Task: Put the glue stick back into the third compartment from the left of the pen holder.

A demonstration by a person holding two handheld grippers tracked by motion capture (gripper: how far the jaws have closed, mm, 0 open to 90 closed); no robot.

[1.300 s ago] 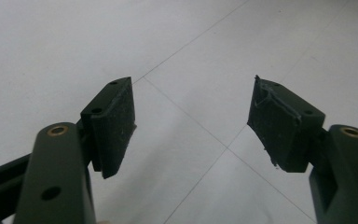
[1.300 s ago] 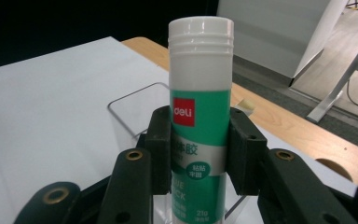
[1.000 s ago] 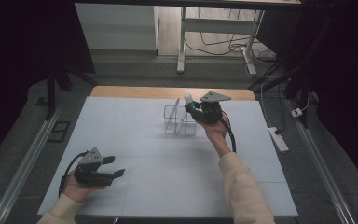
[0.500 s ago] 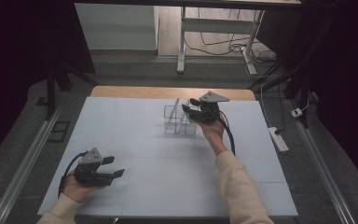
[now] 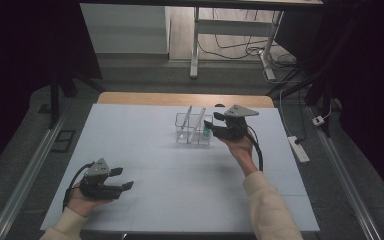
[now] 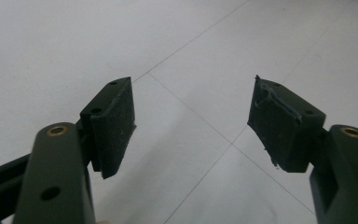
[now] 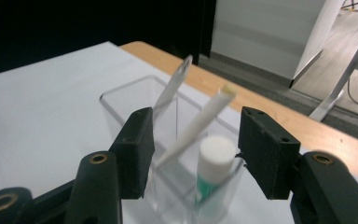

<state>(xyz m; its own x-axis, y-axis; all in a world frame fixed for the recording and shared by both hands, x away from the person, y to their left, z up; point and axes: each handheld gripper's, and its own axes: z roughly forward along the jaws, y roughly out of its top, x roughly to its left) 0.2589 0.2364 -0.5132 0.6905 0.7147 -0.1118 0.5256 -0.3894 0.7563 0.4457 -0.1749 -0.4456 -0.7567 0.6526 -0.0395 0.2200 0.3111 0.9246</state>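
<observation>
Two claws are at work over the white counter (image 5: 145,150). Toward the far side, right of centre, stands a clear plastic organizer (image 5: 194,131) with compartments — it holds two white sticks leaning to the right and, in its right near compartment, an upright tube with a white cap and green print (image 7: 212,172). Which stick sits in which compartment I cannot tell.

At the organizer's right side, the right claw (image 5: 211,125) is held level and points left. Its jaws have just been opening; in the right gripper view (image 7: 193,154) they stand apart on either side of the capped tube and the nearer stick (image 7: 200,123), the pads not pressing on anything.

Well apart from the organizer, the left claw (image 5: 121,178) hangs low over the near left part of the counter — jaws wide open, nothing between them. Its own view (image 6: 193,123) shows bare white surface crossed by thin lines between the two pads.
</observation>
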